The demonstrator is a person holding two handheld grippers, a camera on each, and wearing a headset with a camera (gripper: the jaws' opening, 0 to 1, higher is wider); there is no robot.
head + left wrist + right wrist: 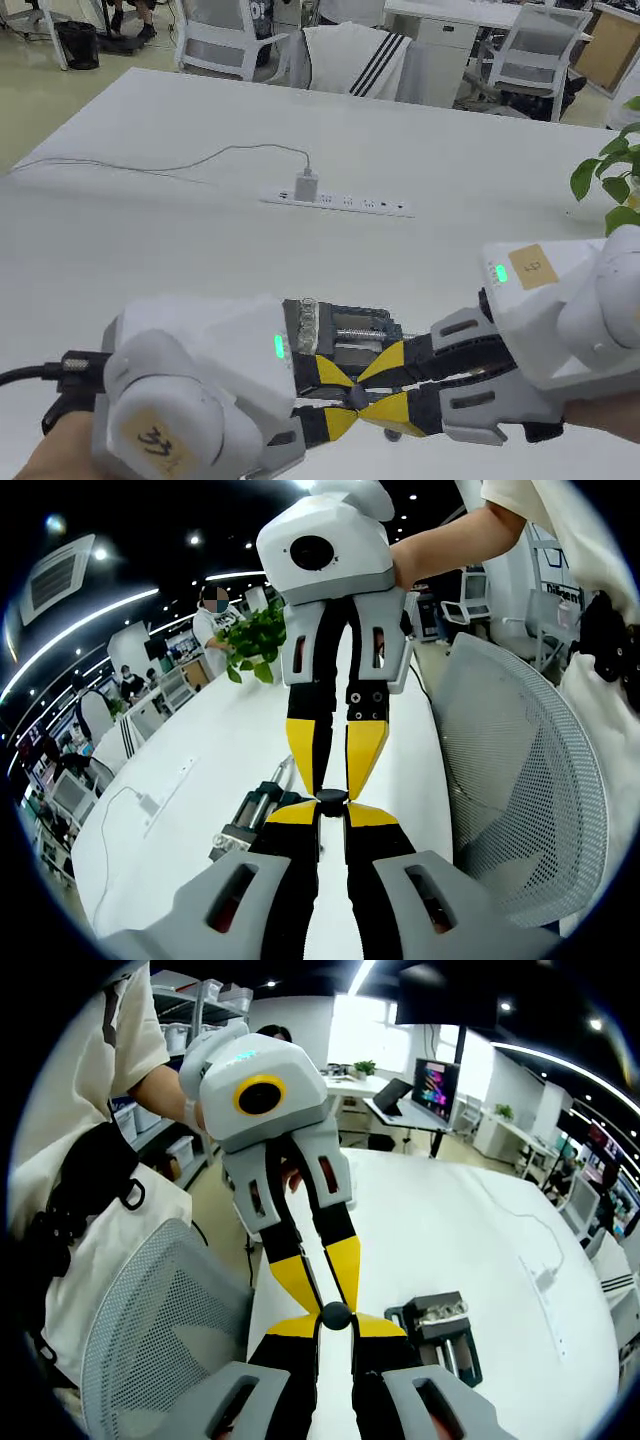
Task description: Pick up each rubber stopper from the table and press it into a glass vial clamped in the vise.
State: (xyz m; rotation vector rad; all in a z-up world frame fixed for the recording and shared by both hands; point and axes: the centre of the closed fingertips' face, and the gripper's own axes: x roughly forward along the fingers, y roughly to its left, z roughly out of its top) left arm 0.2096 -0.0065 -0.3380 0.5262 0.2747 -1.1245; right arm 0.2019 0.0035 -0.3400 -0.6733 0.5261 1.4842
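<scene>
Fingers of left gripper (pixel 331 808) and right gripper (pixel 337 1323) both pinched shut, tips meeting on rubber stopper (pixel 356 399), low over bench (pixel 200 230) beside vise (pixel 350 338). Likely handover: release one side only once the other grips squarely, then carry to glass vial (pixel 308 320).

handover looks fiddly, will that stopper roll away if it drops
Probably: the stopper looks small and rounded, so it could roll on the smooth table. It sits just at the tips where the left gripper and right gripper meet, so it may pop out. Rubber likely grips a little and won't break.
</scene>
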